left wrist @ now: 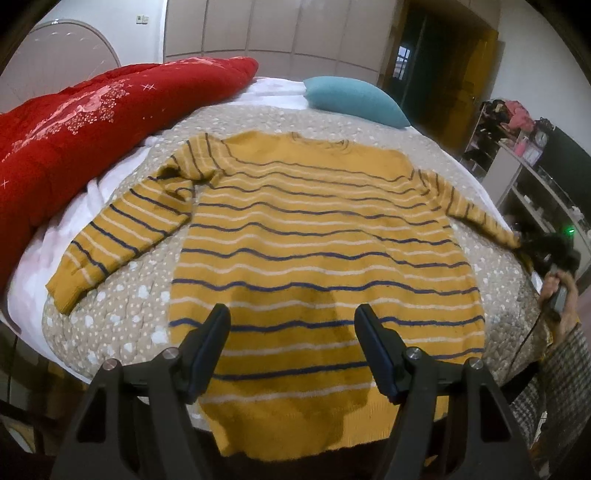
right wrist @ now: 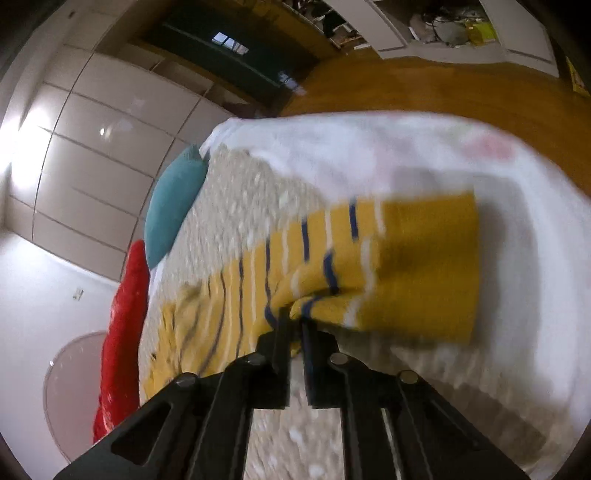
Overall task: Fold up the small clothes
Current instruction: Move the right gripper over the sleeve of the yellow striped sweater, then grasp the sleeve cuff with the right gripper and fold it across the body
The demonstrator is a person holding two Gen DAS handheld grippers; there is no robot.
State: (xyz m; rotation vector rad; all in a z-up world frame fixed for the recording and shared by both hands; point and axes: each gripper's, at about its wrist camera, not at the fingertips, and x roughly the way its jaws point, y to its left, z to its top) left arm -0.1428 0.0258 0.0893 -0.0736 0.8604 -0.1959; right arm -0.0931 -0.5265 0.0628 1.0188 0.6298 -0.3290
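Note:
A yellow sweater (left wrist: 317, 236) with navy and white stripes lies flat on the bed, neck away from me, hem toward me. Its left sleeve (left wrist: 118, 236) is bent down across the quilt. My left gripper (left wrist: 291, 314) is open and empty, hovering over the sweater's lower body. My right gripper (right wrist: 295, 319) is shut on the right sleeve (right wrist: 369, 273) near its cuff and lifts it slightly; the view is blurred. In the left wrist view the right gripper (left wrist: 543, 251) shows at the bed's right edge, holding that sleeve end.
The bed has a beige dotted quilt (left wrist: 125, 314) over a white sheet (right wrist: 369, 155). A red duvet (left wrist: 74, 125) lies along the left side, a teal pillow (left wrist: 354, 99) at the head. Shelves (left wrist: 535, 173) stand to the right, wardrobes (left wrist: 273, 29) behind.

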